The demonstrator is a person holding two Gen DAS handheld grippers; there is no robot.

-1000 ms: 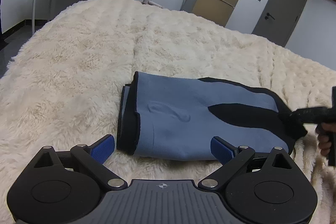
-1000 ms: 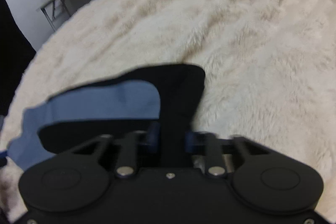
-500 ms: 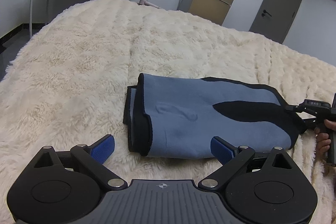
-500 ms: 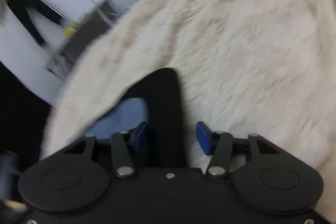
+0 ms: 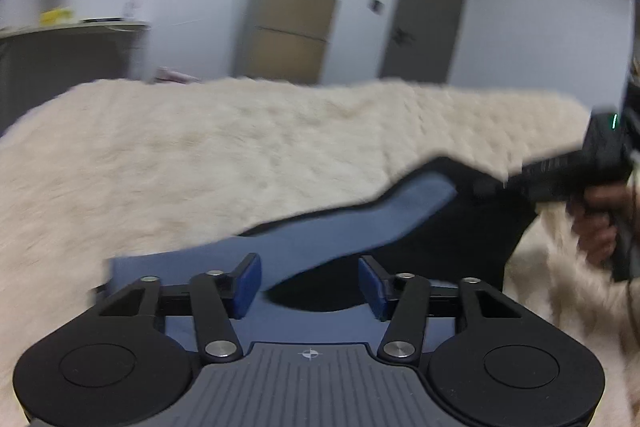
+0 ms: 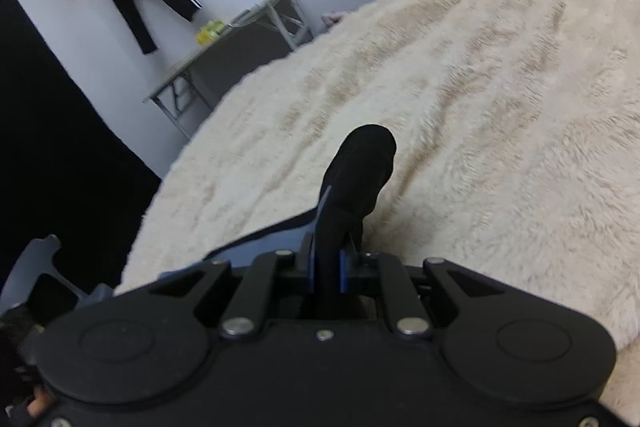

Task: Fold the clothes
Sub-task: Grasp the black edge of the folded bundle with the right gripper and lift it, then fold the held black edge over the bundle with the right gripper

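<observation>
A cream bed (image 5: 240, 155) lies under a blue-and-black garment (image 5: 332, 239), soft and limp, best taken at its edges. The right hand-held gripper (image 6: 325, 273) is clamped on its black corner. The left hand-held gripper (image 5: 310, 281) stands apart, the near blue edge between its fingers.

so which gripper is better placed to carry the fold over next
Right. The right gripper is already shut on the garment's black end, lifted off the blanket. The left gripper is open, holding nothing.
</observation>
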